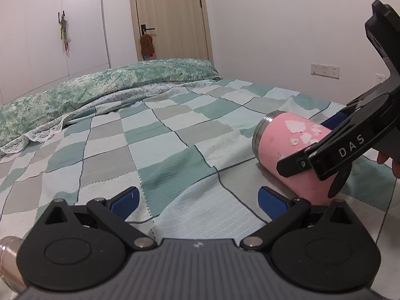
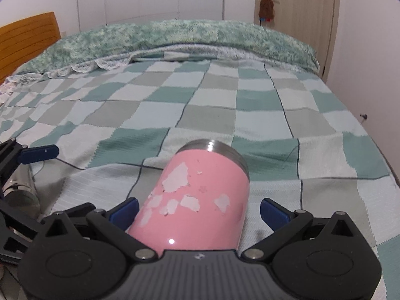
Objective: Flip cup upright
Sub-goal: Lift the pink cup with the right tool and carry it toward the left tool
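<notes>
A pink cup (image 2: 200,200) with peeling paint and a steel rim lies on its side on the checked bedspread (image 2: 225,105), rim pointing away. My right gripper (image 2: 198,208) is open, with its blue fingers on either side of the cup's body; the left pad touches it, the right pad stands apart. In the left wrist view the cup (image 1: 287,145) lies at the right with the right gripper (image 1: 317,147) around it. My left gripper (image 1: 197,200) is open and empty, low over the bedspread (image 1: 150,137), left of the cup.
A steel cylinder (image 2: 20,190) lies on the bed at the left, beside the left gripper; it also shows in the left wrist view (image 1: 10,262). A folded green quilt (image 2: 175,37) lies along the far side. Wardrobe and door stand behind.
</notes>
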Demonstrator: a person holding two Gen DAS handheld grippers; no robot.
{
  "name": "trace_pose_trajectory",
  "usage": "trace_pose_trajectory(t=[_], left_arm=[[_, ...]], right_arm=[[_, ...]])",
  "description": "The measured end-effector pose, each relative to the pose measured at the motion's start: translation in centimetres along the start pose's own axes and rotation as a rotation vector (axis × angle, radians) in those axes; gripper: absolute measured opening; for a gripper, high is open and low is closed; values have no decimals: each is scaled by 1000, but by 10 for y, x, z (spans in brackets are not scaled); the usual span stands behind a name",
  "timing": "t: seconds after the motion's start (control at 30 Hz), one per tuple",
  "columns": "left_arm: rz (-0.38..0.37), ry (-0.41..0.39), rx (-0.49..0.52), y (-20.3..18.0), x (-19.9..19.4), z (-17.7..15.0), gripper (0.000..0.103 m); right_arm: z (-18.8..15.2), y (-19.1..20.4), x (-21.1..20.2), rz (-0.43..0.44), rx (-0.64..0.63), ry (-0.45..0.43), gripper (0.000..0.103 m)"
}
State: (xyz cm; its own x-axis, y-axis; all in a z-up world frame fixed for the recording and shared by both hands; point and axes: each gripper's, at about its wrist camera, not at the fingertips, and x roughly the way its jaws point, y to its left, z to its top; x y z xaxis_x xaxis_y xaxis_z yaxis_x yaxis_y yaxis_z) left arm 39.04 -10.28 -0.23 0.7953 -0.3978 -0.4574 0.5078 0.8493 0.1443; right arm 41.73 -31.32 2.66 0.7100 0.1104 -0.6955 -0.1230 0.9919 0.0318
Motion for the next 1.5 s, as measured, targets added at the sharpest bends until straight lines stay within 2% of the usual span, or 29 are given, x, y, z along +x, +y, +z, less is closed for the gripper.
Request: trace_pose_trajectory(t=[0.17,0.27,0.4,0.6,0.8,0.93,1.13,1.33,1.5], left_arm=[[5,10,-4,2,4,1,103],[2,8,-8,2,3,1,103],[7,-3,-6,0,-3,2,103],[32,-30,0,-9,-29,9,103],[44,-43,-25,-21,-75,15,103],[80,-49,-51,-29,-115,14,103],[143,-30,-83,-38,-179,-6,103],[215,-2,-123,-41,-233,-38,103],[259,14,-155,-37,-265,-62,103]], right_arm=[[4,1,14,-20,34,64,101],[5,3,20,4,68,106,92],[3,0,13,14,117,103,87],[-4,-6,-10,34,176,65,86],[-12,1,-56,73,185,11,86],[-23,16,-93,110,169,-14,86],[-53,45,-138,170,149,-29,86],[-95,77,-155,209,129,14,86],[-127,103,-148,216,117,67,86]])
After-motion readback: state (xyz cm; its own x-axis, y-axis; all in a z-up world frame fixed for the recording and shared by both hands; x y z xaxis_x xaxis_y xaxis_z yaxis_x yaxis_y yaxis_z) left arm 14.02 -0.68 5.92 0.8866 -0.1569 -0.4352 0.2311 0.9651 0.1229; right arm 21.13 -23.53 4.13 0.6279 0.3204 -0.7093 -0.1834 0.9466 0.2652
